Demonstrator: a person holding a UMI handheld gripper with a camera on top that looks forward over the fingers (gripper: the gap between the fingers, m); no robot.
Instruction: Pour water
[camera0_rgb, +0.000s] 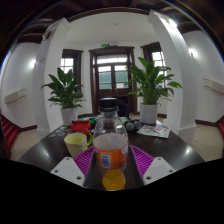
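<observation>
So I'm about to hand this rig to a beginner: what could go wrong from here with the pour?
The bottle stands between the fingers with its dark cap on, so nothing will pour until that comes off. It holds orange liquid, not plain water, so a spill on the dark table may stain. The yellow-green cup stands close beside the bottle; tilting or swinging could knock it over.

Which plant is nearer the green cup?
The left plant. The green cup sits left of the bottle held in the hand-held gripper; the right plant stands across the table.
</observation>
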